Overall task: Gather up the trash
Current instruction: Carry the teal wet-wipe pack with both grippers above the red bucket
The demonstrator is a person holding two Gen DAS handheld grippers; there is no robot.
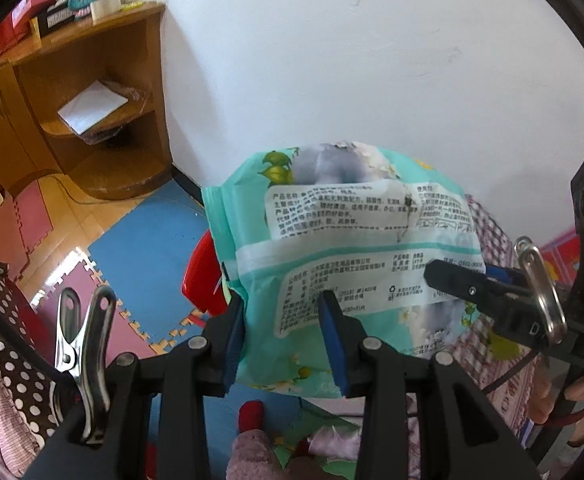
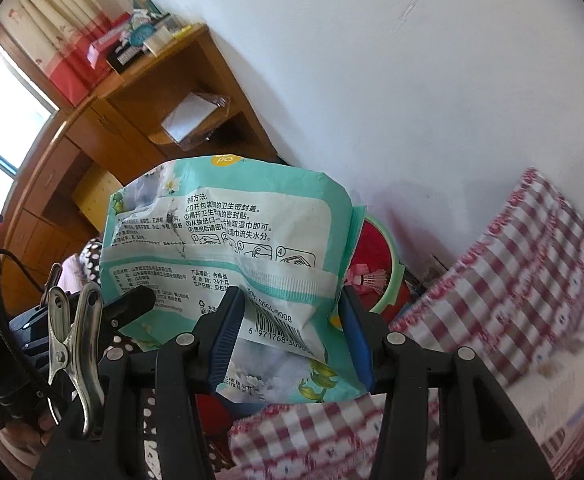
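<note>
White plaster wall fills the background, with a wooden corner shelf (image 1: 92, 92) far to the left and foam floor mats (image 1: 140, 248) in blue and pink below. Both claws share one load: a teal wet-wipe pack (image 1: 343, 248), held in the air above the floor and clear of the checked bedding (image 2: 511, 272) on the right. The left gripper (image 1: 282, 344) pinches the pack's near left edge between its blue pads, and the right gripper (image 2: 292, 336) is clamped on the near right part, close to the barcode. The pack is thin, glossy plastic film, slack and crumpled, probably nearly empty, with a heat-sealed seam across the middle. That slick film is the main risk, I judge: it could slide out from between the ribbed pads, or the two hands could pull apart and stretch or tear it along the seam. A red tub with a green rim (image 2: 379, 264) sits behind the pack; it may be the bin, and a badly aimed release could miss it.
</note>
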